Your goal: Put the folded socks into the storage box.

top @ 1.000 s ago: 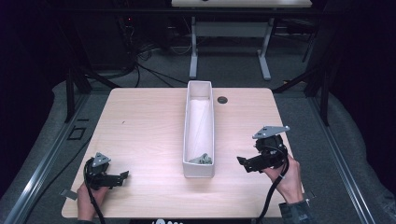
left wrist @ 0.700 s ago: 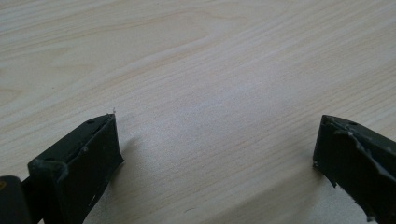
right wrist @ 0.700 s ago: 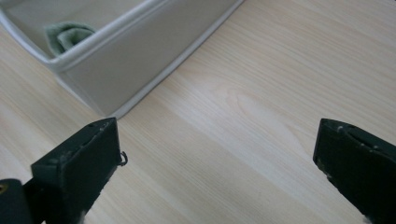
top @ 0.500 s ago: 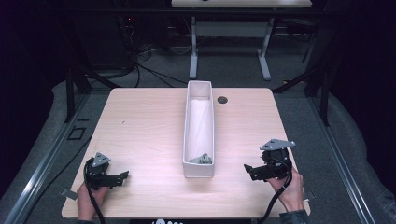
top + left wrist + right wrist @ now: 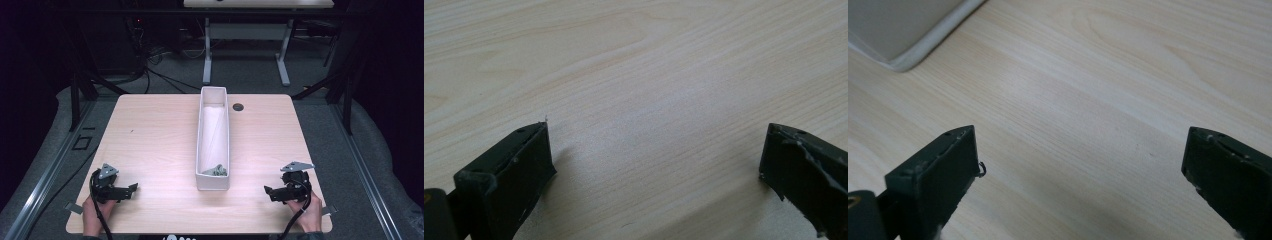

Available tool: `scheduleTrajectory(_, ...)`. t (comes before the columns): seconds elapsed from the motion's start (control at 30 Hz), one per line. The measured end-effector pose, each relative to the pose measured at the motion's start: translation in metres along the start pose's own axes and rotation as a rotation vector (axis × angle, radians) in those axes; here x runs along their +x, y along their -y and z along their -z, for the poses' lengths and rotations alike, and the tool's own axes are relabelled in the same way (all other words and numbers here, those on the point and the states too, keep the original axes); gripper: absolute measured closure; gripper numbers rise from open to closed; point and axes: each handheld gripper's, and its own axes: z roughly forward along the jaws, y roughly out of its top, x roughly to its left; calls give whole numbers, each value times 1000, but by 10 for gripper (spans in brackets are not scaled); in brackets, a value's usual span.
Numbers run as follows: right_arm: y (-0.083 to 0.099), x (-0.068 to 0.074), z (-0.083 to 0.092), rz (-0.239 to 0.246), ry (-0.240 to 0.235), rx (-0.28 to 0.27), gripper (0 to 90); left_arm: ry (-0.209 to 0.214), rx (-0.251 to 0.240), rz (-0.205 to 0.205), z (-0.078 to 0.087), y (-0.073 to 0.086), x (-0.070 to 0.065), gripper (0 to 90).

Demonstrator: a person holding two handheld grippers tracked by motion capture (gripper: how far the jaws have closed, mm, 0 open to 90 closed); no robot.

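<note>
Between the two wide-open hand-held grippers, left [image 5: 134, 188] and right [image 5: 266, 190], the long white plastic bin [image 5: 213, 180] runs away from the person, slightly nearer the right one.

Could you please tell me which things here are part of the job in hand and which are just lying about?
Part of the job:
- white bin in the middle of the table
- small grey item lying in its near end
- left gripper, open and empty
- right gripper, open and empty

Just lying about:
- round cable hole beside the bin's far end
- cables on the floor beyond the table
</note>
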Motion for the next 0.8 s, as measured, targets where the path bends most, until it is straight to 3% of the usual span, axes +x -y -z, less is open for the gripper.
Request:
scheduleTrajectory(0.3,16,-5,-10,-5,57,-9,0,0,0,0,0,0,0,5)
scheduleTrajectory(0.8,28,-12,-20,11,86,-9,0,0,0,0,0,0,0,5)
